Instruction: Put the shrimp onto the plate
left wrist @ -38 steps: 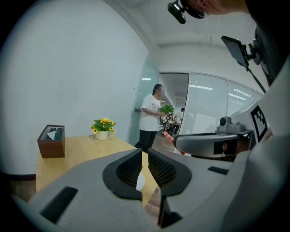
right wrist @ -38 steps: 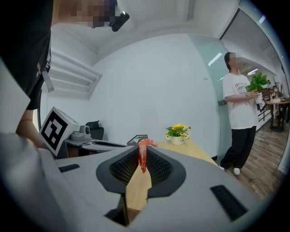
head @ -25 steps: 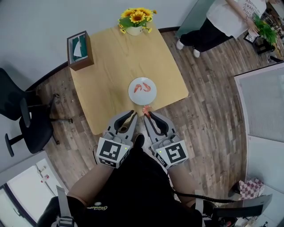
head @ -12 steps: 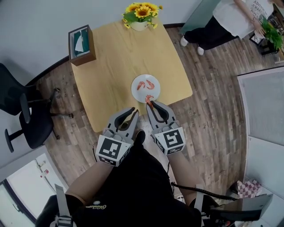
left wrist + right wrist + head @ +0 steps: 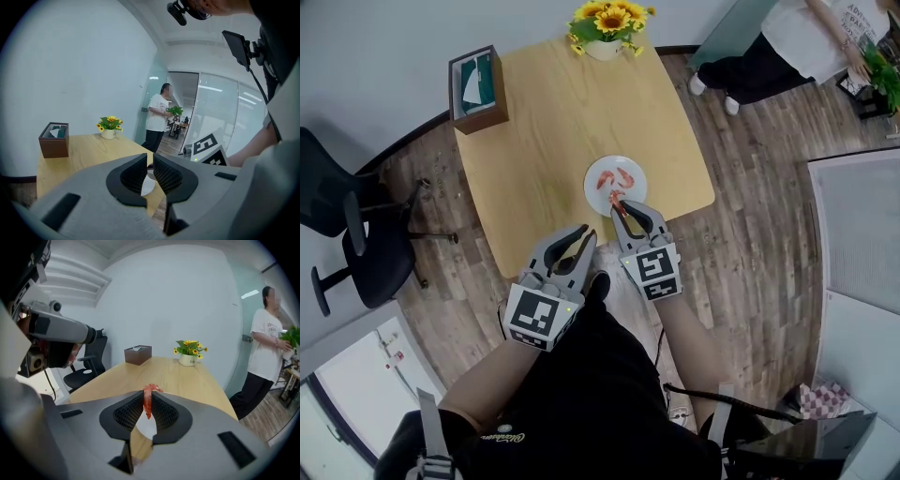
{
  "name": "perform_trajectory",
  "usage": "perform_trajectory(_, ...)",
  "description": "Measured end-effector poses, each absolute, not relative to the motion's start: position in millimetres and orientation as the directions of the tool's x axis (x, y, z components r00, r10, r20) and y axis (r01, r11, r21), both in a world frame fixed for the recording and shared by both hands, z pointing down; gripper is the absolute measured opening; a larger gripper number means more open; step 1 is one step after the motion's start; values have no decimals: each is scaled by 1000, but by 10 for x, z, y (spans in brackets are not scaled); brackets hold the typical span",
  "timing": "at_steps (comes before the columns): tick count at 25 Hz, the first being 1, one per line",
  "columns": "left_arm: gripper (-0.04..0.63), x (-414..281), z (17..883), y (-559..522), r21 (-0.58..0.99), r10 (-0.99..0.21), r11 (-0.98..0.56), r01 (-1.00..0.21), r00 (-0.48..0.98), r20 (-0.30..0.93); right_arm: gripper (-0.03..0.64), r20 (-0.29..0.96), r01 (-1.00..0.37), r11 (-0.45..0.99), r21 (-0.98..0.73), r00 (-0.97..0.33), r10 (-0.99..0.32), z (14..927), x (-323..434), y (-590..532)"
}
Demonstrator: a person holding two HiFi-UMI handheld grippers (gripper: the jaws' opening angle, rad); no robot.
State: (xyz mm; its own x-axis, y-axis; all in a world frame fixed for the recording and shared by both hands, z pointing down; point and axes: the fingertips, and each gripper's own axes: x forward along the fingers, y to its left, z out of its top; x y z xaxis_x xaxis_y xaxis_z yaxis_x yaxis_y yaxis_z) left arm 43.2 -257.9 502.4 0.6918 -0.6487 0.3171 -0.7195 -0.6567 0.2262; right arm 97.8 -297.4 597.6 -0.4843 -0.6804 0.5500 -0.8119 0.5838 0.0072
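A white plate [image 5: 630, 169] sits near the front edge of the wooden table [image 5: 562, 122] with two shrimp [image 5: 606, 178] lying on it. My right gripper [image 5: 620, 207] is shut on a third red shrimp [image 5: 148, 399], held just over the plate's near rim [image 5: 146, 425]. In the right gripper view the shrimp stands upright between the jaws. My left gripper [image 5: 582, 235] hovers off the table's front edge, left of the right one, jaws nearly together with nothing between them [image 5: 150, 169].
A brown tissue box [image 5: 478, 89] stands at the table's far left corner and a sunflower pot [image 5: 609, 28] at the far edge. A black office chair [image 5: 356, 244] is on the left. A person [image 5: 787, 47] stands at the far right.
My right gripper has carried the shrimp forward from the table's front edge to over the plate's near rim. The left gripper has barely moved.
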Motion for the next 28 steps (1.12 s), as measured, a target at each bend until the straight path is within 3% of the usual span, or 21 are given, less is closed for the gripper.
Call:
perform_trajectory(14,40,326,5101,-2597,232,-655,-639,-733,677,335,51,755,-702,700,131,-387,-529,6760,1014,-3077)
perform_trajectory(28,40,203,5091,-2584,222,-669,-626,-748,661,341,51,824,-674,728,123,-339,-454,7001,1050,-3114)
